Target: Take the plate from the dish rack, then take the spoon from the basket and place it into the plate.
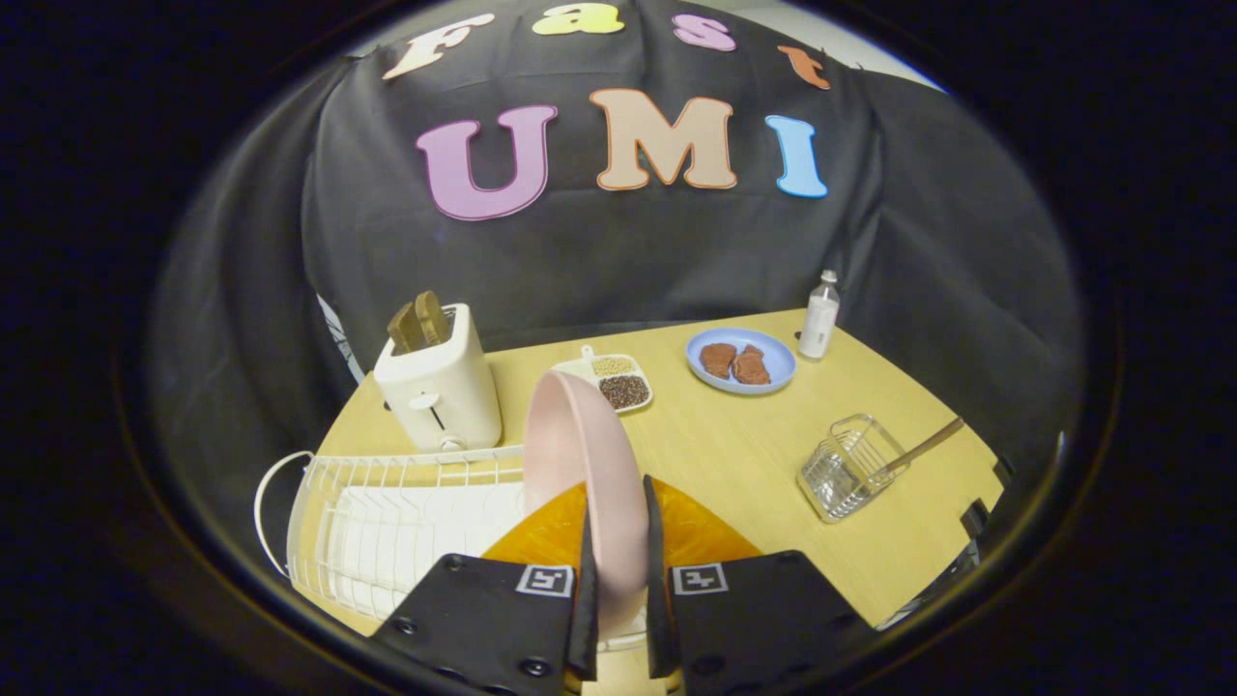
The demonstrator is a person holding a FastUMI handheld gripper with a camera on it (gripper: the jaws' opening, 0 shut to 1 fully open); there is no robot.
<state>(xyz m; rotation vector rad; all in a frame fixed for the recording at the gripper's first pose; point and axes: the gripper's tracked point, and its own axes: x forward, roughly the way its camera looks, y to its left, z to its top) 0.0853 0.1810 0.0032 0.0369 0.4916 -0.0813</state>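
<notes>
Gripper view: the tongs [616,570] are clamped on the pink plate [580,464], held on edge above the dish rack [387,522], while the wooden spoon [923,449] waits in the wire basket [850,469] far right, untouched.

pink plate [580,454], white dish rack [387,522], cream toaster [440,387], blue plate [773,362], pale wood table [734,454]

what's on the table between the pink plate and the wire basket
Bare tabletop lies between the pink plate, shut in the gripper, and the wire basket, in the gripper view.
</notes>
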